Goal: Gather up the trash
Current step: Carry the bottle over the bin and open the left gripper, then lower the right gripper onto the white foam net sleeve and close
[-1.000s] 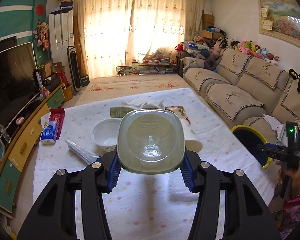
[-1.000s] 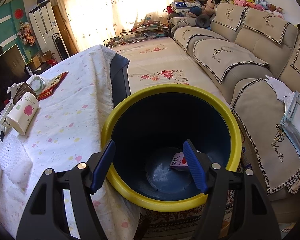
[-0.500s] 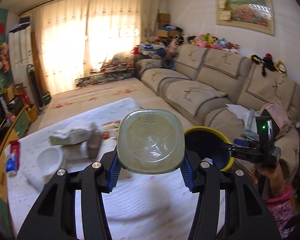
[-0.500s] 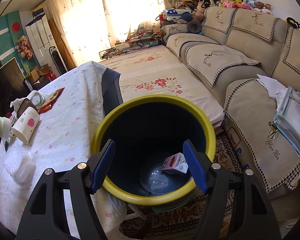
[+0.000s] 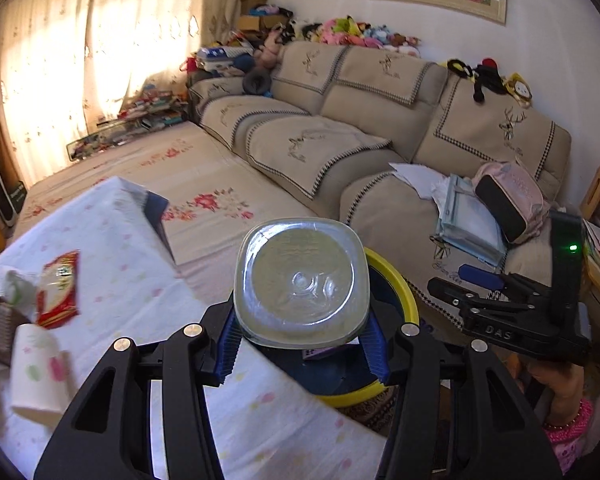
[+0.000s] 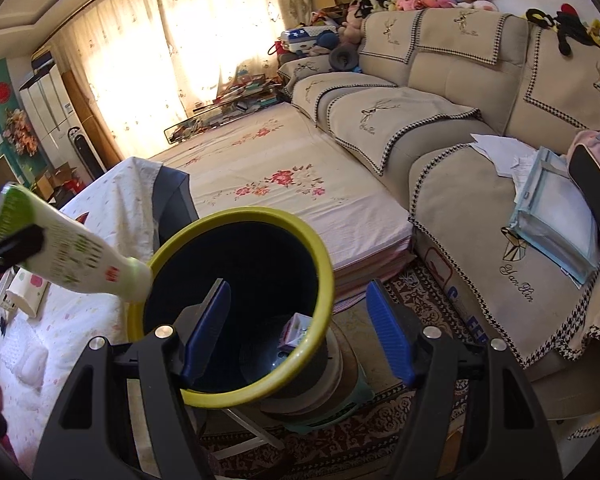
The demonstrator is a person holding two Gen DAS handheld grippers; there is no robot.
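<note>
now bottle [image 5: 302, 286] over bin [image 6: 235, 304]

Each camera sits on a gripper and looks forward and down along its jaws. The left camera is over the counter [image 5: 119, 280] edge, close behind the bottle [image 5: 302, 284], facing the bin [image 5: 396, 280] and sofa [image 5: 380, 120]. The right camera is close above the bin, facing the sofa and curtains [image 6: 159, 60]. Both see the bin, bottle, counter and sofa.
</note>
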